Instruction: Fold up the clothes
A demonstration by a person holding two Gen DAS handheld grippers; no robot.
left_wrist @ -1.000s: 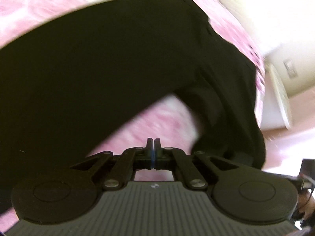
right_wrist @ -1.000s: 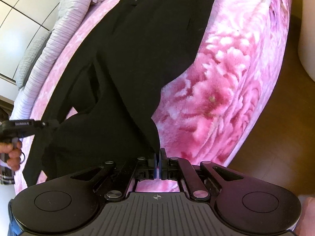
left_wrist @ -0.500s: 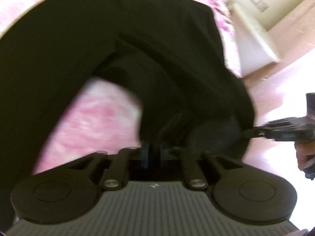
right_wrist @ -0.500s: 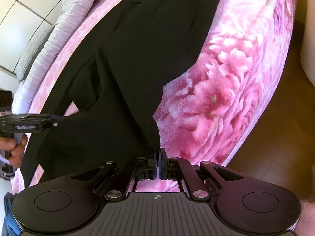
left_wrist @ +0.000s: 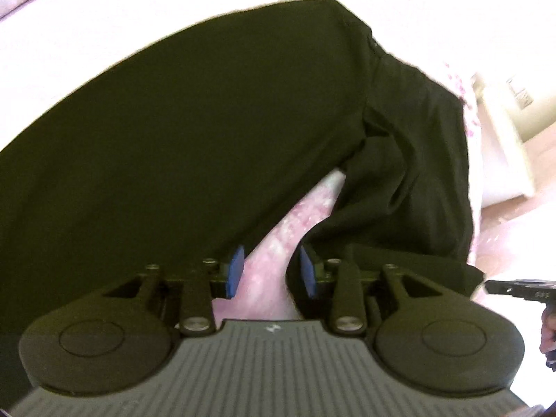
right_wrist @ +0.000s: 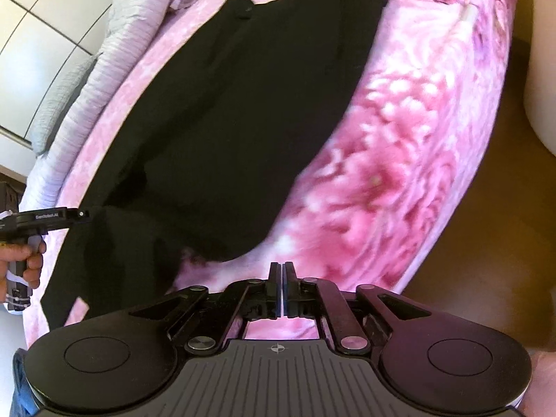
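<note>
Black trousers (right_wrist: 236,111) lie spread along a pink flowered blanket (right_wrist: 410,146) on a bed, the waist end far, the leg ends near. In the left wrist view the trousers (left_wrist: 194,139) fill most of the frame. My left gripper (left_wrist: 271,274) is open, its blue pads on either side of a strip of bare blanket between the two legs; it also shows in the right wrist view (right_wrist: 83,214) at the cloth's left edge. My right gripper (right_wrist: 280,288) is shut with nothing between its fingers, just off the near trouser hem; its tip shows in the left wrist view (left_wrist: 493,286).
A ribbed grey-white bed cover (right_wrist: 114,52) runs along the far side of the bed, with white cupboard doors (right_wrist: 41,27) beyond. Brown wooden floor (right_wrist: 486,236) lies to the right of the bed. A white unit (left_wrist: 504,160) stands by the wall.
My left gripper has opened and let go of the trouser leg. My right gripper no longer holds the hem, which now lies on the blanket just ahead of it. The raised cloth has dropped flat.
</note>
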